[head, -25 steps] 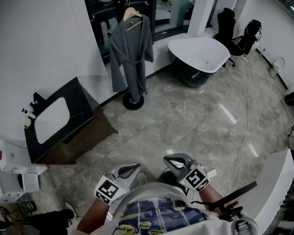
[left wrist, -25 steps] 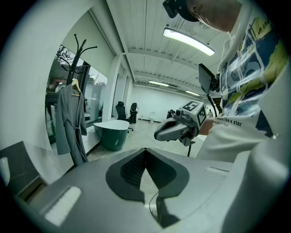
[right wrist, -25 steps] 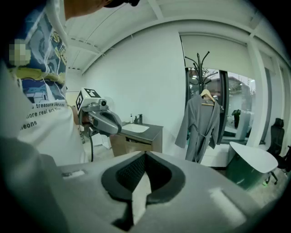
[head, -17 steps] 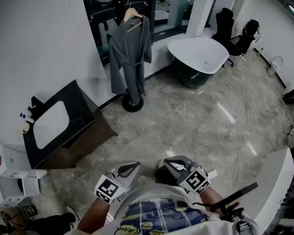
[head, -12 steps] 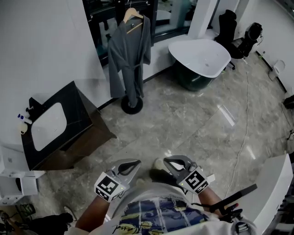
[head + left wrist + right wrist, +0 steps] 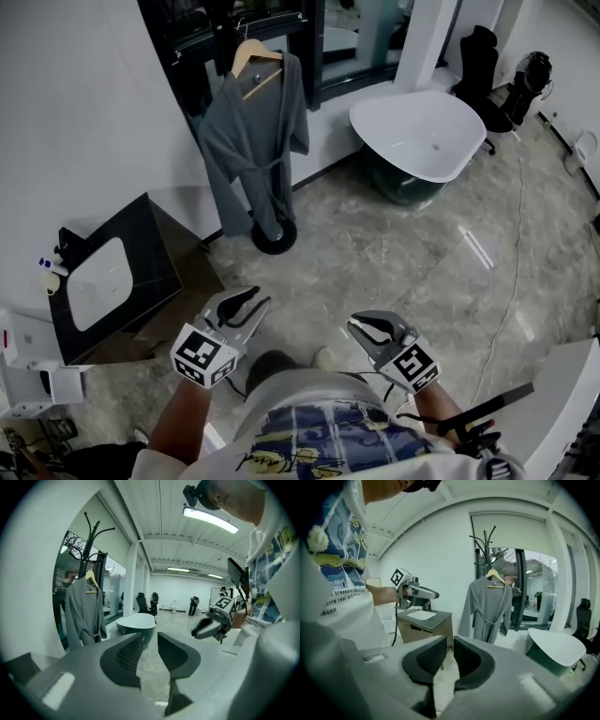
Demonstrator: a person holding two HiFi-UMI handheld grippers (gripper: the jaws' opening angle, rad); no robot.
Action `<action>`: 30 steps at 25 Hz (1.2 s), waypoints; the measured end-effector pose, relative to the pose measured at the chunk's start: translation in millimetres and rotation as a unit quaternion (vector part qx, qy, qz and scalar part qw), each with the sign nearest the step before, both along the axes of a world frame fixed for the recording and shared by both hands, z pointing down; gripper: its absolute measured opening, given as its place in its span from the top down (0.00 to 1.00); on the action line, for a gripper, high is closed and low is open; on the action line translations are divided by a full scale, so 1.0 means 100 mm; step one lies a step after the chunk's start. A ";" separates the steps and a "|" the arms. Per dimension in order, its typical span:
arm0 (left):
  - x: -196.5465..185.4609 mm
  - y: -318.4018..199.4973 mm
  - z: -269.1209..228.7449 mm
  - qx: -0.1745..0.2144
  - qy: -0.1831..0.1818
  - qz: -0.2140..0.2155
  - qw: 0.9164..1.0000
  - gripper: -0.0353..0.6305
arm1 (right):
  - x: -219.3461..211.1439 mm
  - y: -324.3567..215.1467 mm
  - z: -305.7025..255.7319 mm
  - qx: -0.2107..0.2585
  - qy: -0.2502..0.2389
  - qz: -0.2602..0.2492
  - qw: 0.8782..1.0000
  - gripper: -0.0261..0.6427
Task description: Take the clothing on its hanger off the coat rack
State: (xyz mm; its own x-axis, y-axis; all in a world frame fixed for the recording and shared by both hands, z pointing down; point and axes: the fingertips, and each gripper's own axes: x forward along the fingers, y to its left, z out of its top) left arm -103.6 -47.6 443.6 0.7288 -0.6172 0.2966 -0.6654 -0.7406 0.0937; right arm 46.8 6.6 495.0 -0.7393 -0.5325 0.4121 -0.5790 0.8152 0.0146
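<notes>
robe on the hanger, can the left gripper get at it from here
Probably not yet. The robe hangs on the rack across the floor from the left gripper, whose empty jaws are opening. Nothing blocks the way; stepping closer should do.

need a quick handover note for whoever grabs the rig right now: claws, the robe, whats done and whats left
Claws: the left claw and the right claw are both held low by the person's waist, jaws opening, nothing between them.
Things: the grey robe hangs on its wooden hanger on the coat rack, well ahead and out of reach.
Done: nothing yet; the robe is untouched.
Left: walk up to the coat rack, grip the hanger, lift it with the robe off the hook and bring it away.
</notes>
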 end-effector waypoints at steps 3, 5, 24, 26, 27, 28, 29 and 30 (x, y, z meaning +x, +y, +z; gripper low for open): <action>-0.27 -0.61 -0.25 0.024 -0.029 -0.049 0.998 0.73 | 0.11 -0.21 0.02 -0.008 -0.008 0.020 1.000 0.86; -0.49 -1.06 -0.42 0.041 -0.049 -0.077 0.995 0.71 | 0.12 -0.33 0.06 -0.013 -0.010 0.027 0.999 0.83; -1.08 -4.32 -0.73 0.006 -0.147 -0.061 0.987 0.52 | -0.11 -1.79 0.01 -0.007 -0.015 0.169 0.985 0.81; -1.06 -4.37 -0.61 -0.020 -0.153 -0.043 0.987 0.56 | -0.17 -1.81 0.04 -0.012 -0.019 0.176 0.984 0.81; -1.05 -4.39 -0.55 -0.031 -0.155 -0.033 0.987 0.62 | -0.18 -1.82 0.05 -0.013 -0.021 0.180 0.983 0.81; -1.04 -4.40 -0.51 -0.039 -0.158 -0.024 0.986 0.71 | -0.19 -1.84 0.05 -0.013 -0.022 0.184 0.983 0.81; -1.03 -4.41 -0.48 -0.042 -0.159 -0.016 0.986 0.81 | -0.19 -1.85 0.06 -0.012 -0.023 0.190 0.981 0.81; -1.02 -4.43 -0.46 -0.043 -0.158 -0.011 0.986 0.86 | -0.17 -1.87 0.07 -0.012 -0.023 0.196 0.980 0.81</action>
State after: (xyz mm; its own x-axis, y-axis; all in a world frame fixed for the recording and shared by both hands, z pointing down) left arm -206.0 -490.3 397.4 0.5790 -0.5944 0.5581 -0.6866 -0.7246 -0.0594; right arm 29.6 -179.9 502.0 -0.4981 -0.7695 0.3996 -0.8473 0.5299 -0.0357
